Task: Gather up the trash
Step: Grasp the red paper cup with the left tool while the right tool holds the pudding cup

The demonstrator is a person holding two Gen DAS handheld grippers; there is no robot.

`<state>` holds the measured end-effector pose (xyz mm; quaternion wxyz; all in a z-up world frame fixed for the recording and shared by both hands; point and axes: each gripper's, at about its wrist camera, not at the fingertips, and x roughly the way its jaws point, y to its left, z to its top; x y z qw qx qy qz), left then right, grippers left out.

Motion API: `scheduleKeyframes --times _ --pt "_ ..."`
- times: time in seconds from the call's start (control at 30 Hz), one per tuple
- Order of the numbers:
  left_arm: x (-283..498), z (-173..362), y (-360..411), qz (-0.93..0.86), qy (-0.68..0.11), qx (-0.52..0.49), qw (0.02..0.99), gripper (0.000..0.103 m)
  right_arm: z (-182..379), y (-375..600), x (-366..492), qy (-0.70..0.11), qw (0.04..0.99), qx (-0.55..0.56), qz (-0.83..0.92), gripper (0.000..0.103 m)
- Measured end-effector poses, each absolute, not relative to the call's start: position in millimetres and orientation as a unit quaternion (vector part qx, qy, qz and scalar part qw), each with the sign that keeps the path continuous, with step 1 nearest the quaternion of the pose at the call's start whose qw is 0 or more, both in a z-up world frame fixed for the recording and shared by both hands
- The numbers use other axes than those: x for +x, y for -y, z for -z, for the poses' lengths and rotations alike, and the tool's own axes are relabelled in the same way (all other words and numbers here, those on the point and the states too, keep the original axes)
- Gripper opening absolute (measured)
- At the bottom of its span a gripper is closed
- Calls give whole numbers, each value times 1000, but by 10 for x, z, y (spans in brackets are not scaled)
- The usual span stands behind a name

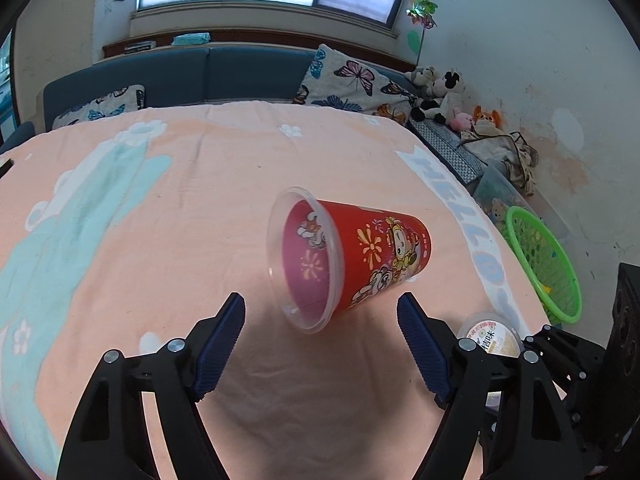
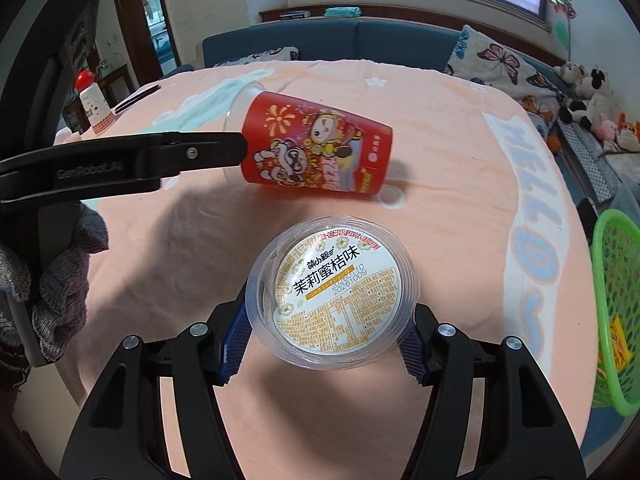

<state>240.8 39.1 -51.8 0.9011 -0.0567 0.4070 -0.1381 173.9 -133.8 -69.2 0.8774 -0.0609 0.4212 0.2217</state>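
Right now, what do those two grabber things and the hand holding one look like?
Both are black plastic with silver screws. The left tool and right tool each have two fingers with ridged dark-blue pads. Seen from the side, the left one carries grey "GenRobot.AI" lettering. The left hand wears a grey knitted glove.

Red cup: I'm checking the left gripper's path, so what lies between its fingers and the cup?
Nothing but bare pink cloth. The left wrist view shows the left gripper open, the red cup lying on its side just beyond.
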Motion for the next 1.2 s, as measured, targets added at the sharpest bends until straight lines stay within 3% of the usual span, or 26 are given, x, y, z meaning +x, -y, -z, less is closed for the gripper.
scheduleKeyframes --times 0.57,0.83,1.1,1.2 --pt "2690 720 -125 172 -425 -50 887 67 676 1411 1730 -423 879 -70 -208 63" --pt "2770 828 -24 189 -435 -54 879 58 703 1462 1715 -428 878 -71 -203 63" --pt "2771 850 25 212 -432 -61 874 41 722 1485 1734 -429 878 -69 -203 63" --pt "2781 861 45 217 -434 -63 872 40 727 1496 1724 -429 878 -68 -203 63"
